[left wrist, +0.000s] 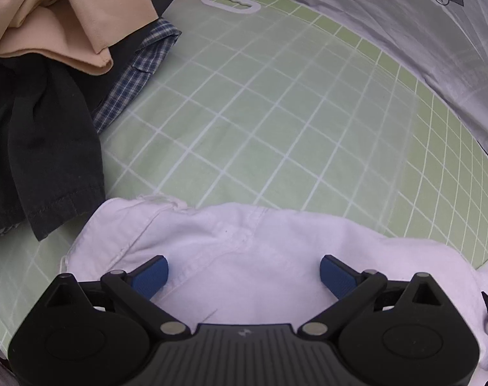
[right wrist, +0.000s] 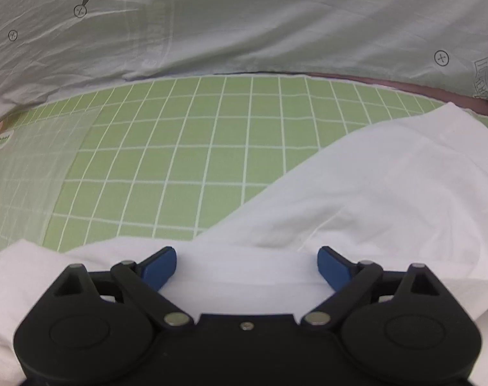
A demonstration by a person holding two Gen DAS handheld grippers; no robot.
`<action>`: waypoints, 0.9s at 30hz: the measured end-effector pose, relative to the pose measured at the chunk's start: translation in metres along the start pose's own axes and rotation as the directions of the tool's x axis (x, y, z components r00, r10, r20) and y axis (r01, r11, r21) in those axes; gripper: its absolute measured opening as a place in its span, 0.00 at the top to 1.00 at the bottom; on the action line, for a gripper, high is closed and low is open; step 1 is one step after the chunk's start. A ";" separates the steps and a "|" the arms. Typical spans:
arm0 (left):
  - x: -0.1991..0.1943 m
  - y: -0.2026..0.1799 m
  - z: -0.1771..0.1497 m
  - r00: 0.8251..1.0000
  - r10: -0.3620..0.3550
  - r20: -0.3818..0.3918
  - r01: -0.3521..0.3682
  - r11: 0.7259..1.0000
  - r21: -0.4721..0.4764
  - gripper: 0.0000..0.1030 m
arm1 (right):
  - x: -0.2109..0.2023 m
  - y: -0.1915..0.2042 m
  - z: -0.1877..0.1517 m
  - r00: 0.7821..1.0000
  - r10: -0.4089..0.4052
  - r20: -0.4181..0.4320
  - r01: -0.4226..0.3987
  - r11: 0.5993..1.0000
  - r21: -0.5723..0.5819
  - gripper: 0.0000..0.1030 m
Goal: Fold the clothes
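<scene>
A white shirt (left wrist: 237, 251) lies on the green grid mat (left wrist: 276, 112), its seamed edge toward the mat's middle. My left gripper (left wrist: 244, 273) is open just above the shirt, blue fingers spread wide, holding nothing. In the right wrist view the same white shirt (right wrist: 372, 193) spreads from the lower left up to the right, with a soft fold across it. My right gripper (right wrist: 246, 265) is open over the shirt's near edge, fingers spread, holding nothing.
A pile of clothes sits at the left: a beige garment (left wrist: 67, 25), a dark one (left wrist: 41, 148) and a blue plaid shirt (left wrist: 137, 70). A pale printed bedsheet (right wrist: 244, 22) bunches along the mat's far side. The mat's handle slot (left wrist: 231, 3) is at the far edge.
</scene>
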State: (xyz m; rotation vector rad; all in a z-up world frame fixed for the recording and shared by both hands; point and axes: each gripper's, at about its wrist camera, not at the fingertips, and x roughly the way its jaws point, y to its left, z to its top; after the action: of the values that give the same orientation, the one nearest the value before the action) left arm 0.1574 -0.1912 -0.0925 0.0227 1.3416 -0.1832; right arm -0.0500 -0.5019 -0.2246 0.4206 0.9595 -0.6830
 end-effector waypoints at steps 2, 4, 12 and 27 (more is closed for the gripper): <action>-0.004 0.008 -0.015 1.000 -0.025 -0.007 0.025 0.999 -0.025 0.03 | -0.016 0.000 -0.024 1.000 -0.008 -0.015 0.008 1.000 0.016 0.07; -0.004 0.013 -0.030 0.999 -0.040 -0.015 0.040 0.999 -0.034 0.03 | -0.033 0.001 -0.049 1.000 -0.011 -0.017 0.011 1.000 0.013 0.08; -0.001 0.026 -0.055 0.998 -0.061 -0.034 0.060 0.998 -0.029 0.03 | -0.075 -0.009 -0.081 1.000 -0.001 -0.014 0.003 0.997 0.079 0.10; 0.017 0.035 -0.046 0.994 -0.070 -0.080 0.063 0.994 -0.088 0.00 | -0.018 -0.007 0.003 0.996 0.045 -0.080 -0.021 0.960 0.280 0.21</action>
State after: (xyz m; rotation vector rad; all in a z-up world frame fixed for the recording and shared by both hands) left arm 0.1215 -0.1528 -0.1223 -0.0877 1.4333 -0.1824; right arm -0.0599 -0.5023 -0.2081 0.7181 0.9371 -0.7780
